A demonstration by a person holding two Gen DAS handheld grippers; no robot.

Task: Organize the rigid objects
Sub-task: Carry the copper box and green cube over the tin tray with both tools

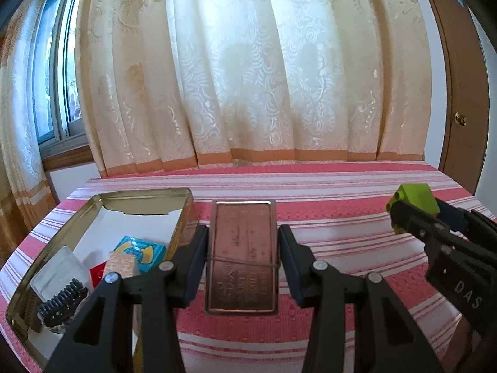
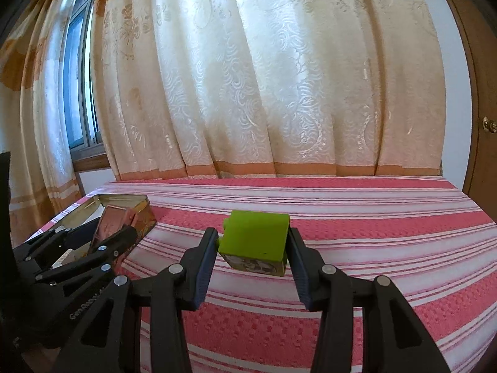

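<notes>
My left gripper [image 1: 243, 242] is shut on a flat copper-coloured metal case [image 1: 242, 255] with a thin band round it, held above the striped cloth just right of the open gold tin [image 1: 143, 194]. My right gripper [image 2: 253, 241] is shut on a lime-green toy block [image 2: 255, 242] and holds it above the cloth. The right gripper with the block [image 1: 416, 200] also shows at the right of the left wrist view. The left gripper with the copper case [image 2: 108, 227] shows at the left of the right wrist view, beside the tin [image 2: 136, 205].
The tin holds a blue card box [image 1: 141, 248], a patterned block [image 1: 119, 264], a red piece [image 1: 97, 275], a clear plastic box [image 1: 59, 269] and a black comb-like piece [image 1: 62, 303]. A pink striped cloth [image 1: 341, 192] covers the surface. Curtains hang behind; a wooden door [image 1: 459, 93] stands at right.
</notes>
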